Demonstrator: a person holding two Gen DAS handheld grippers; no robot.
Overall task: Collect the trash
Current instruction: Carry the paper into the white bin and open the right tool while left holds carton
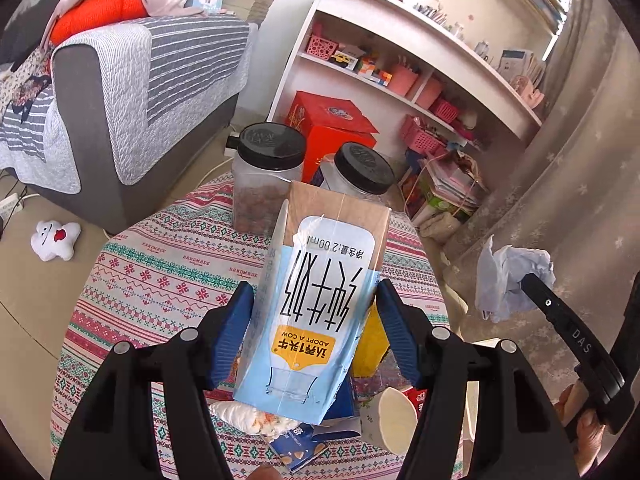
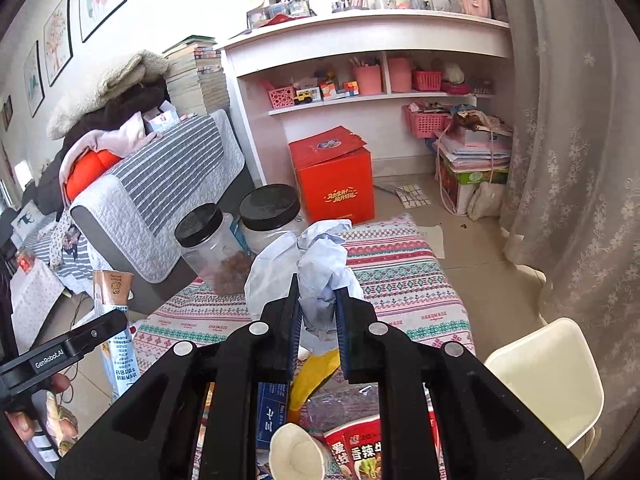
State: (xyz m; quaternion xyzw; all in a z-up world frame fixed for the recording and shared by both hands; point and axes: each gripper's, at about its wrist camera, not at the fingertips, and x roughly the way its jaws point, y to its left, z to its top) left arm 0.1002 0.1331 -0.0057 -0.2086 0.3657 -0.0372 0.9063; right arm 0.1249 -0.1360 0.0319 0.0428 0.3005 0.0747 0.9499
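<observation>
Left wrist view: looks down along fingers, close over patterned tablecloth (image 1: 160, 264), facing white shelf unit (image 1: 400, 60). Right wrist view: same heading, close. Shared: black-lidded jars (image 2: 236, 236), red box (image 2: 332, 176), sofa (image 2: 160, 184).

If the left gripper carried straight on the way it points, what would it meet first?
Probably the two black-lidded jars on the table beyond the milk carton that the left gripper holds, though depth is hard to judge.
</observation>
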